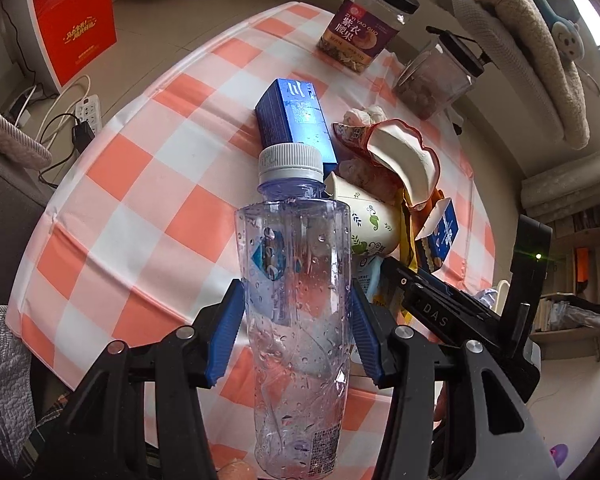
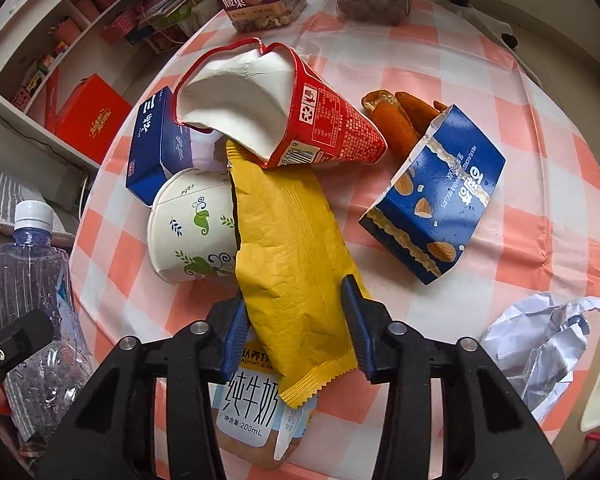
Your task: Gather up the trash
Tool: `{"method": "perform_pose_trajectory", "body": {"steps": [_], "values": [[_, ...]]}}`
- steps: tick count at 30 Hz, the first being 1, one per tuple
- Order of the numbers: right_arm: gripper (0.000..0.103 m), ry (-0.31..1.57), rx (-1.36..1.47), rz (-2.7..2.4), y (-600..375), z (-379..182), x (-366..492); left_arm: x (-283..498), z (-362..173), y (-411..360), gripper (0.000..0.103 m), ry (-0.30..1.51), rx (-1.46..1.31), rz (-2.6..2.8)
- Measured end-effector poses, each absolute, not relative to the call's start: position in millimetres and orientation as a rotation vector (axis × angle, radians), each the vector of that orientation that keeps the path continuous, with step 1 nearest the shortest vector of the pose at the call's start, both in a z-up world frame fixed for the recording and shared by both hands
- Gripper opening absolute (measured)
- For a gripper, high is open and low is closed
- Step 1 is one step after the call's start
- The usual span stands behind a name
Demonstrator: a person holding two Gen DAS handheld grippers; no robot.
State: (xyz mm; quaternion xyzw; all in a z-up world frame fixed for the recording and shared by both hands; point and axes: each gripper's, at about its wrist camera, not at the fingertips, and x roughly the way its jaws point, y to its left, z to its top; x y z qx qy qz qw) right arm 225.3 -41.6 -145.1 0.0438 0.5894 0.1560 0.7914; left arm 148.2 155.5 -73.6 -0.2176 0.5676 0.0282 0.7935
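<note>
My left claw (image 1: 296,312) holds a clear plastic bottle (image 1: 296,300) with a white cap, both blue pads pressed against its sides, lifted above the checked tabletop (image 1: 140,184). My right claw (image 2: 296,320) has its pads set on either side of a yellow wrapper (image 2: 292,248); I cannot tell if they truly pinch it. The wrapper lies over a small milk carton (image 2: 252,412) and leans against a white paper cup (image 2: 192,224) printed with green leaves. Behind these a crushed red cup (image 2: 300,120) rests on a dark blue box (image 2: 152,148). To the right lies a torn blue biscuit box (image 2: 436,196) beside orange peel (image 2: 396,116), and crumpled white paper (image 2: 540,348) sits near the tabletop's edge
</note>
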Motion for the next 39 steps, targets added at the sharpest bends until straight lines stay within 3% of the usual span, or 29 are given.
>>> {"method": "perform_pose_trajectory", "body": {"steps": [2, 5, 21, 39], "values": [[0.023, 1.242, 0.097, 0.341, -44.1, -138.3, 222.1, 148.5, -70.0, 151.4, 0.051, 1.199, -0.436, 0.066], [0.017, 1.216, 0.136, 0.348, -54.2, -126.8, 217.0, 149.1, -60.5, 142.5, 0.051, 1.154, -0.388, 0.058], [0.014, 0.969, 0.2, 0.295, -131.1, -51.6, 169.1, 142.1, -20.0, 83.5, 0.051, 0.956, -0.283, -0.06], [0.012, 0.837, 0.381, -0.013, -293.8, -26.3, 139.5, 148.1, -30.4, 27.4, 0.051, 0.949, -0.252, -0.144]]}}
